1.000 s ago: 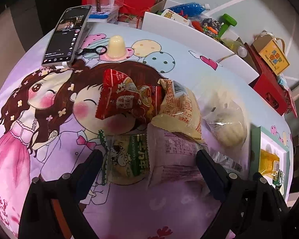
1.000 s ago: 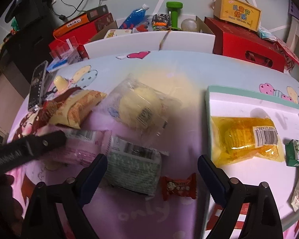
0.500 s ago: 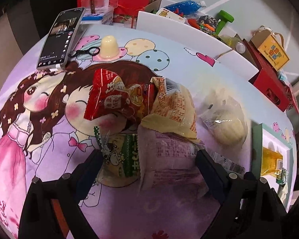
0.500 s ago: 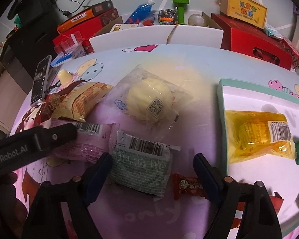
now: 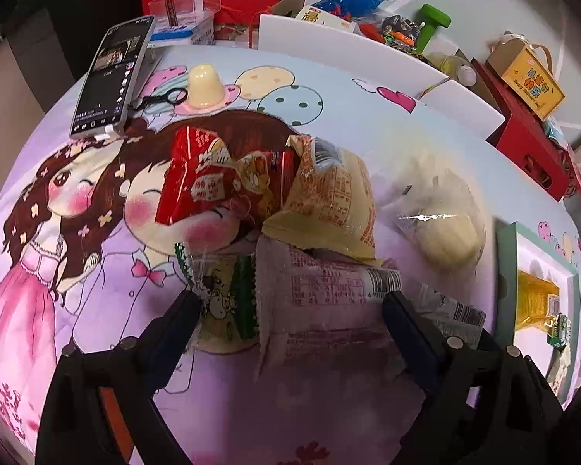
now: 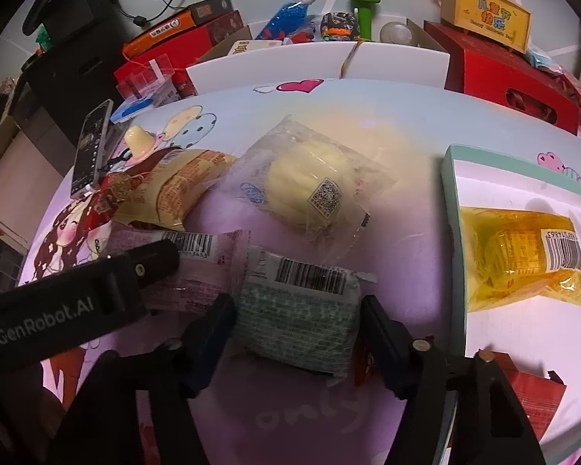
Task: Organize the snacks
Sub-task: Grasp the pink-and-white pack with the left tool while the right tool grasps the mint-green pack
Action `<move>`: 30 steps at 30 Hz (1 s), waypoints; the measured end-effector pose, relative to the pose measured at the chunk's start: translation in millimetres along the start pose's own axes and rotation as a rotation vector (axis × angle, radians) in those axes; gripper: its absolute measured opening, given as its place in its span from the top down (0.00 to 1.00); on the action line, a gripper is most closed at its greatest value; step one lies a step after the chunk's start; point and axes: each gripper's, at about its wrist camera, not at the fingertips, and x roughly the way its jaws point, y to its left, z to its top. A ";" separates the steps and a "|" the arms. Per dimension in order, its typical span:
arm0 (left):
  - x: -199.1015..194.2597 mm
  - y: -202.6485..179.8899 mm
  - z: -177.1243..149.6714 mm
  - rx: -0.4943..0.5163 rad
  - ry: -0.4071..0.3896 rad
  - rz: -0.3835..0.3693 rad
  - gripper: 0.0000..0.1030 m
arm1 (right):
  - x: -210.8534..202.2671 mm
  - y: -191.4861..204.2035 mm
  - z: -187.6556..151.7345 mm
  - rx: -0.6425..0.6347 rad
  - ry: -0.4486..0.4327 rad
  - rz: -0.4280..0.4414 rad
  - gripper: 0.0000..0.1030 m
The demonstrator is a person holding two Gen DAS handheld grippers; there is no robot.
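Dim indoor light, fisheye-warped edges, wrapper glare

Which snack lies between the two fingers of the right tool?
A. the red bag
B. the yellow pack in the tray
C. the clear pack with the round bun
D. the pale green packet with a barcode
D: the closing right tool straddles the pale green packet.

Around the closing right claw (image 6: 296, 316), a green packet (image 6: 296, 317) fills the gap between its fingers, the pink packet (image 6: 197, 267) and left claw (image 6: 77, 302) crowd its left, and a tray (image 6: 455, 232) walls its right. Ahead, past the bun bag (image 6: 310, 190), bare cloth (image 6: 399, 116) lies free.
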 end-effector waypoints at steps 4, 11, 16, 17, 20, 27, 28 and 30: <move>-1.3 3.7 -3.8 -0.015 0.017 -0.011 0.07 | -1.2 -1.0 -1.2 -0.003 0.004 0.000 0.39; -8.0 2.6 -4.8 -0.007 -0.001 0.012 0.08 | -8.0 -4.6 -3.8 -0.004 0.003 0.008 0.44; -12.3 -3.5 -4.0 0.013 -0.018 0.010 0.08 | -14.0 -6.3 -4.0 -0.004 -0.002 0.026 0.47; -12.6 -5.3 -3.8 0.019 -0.023 0.010 0.08 | -15.0 -6.1 -4.2 -0.007 -0.003 0.027 0.47; -10.8 -11.1 -4.1 0.039 -0.018 0.007 0.22 | -15.8 -5.9 -5.3 -0.008 0.004 0.027 0.47; -6.3 -20.0 -5.8 0.059 -0.020 0.002 0.29 | -14.7 -9.9 -6.3 -0.001 0.011 0.026 0.47; -6.7 -21.2 -5.8 0.059 -0.021 -0.010 0.32 | -12.9 -10.7 -6.4 0.002 0.016 0.027 0.47; -7.6 -23.0 -6.4 0.065 -0.025 -0.020 0.37 | -11.3 -11.9 -6.5 0.008 0.019 0.033 0.46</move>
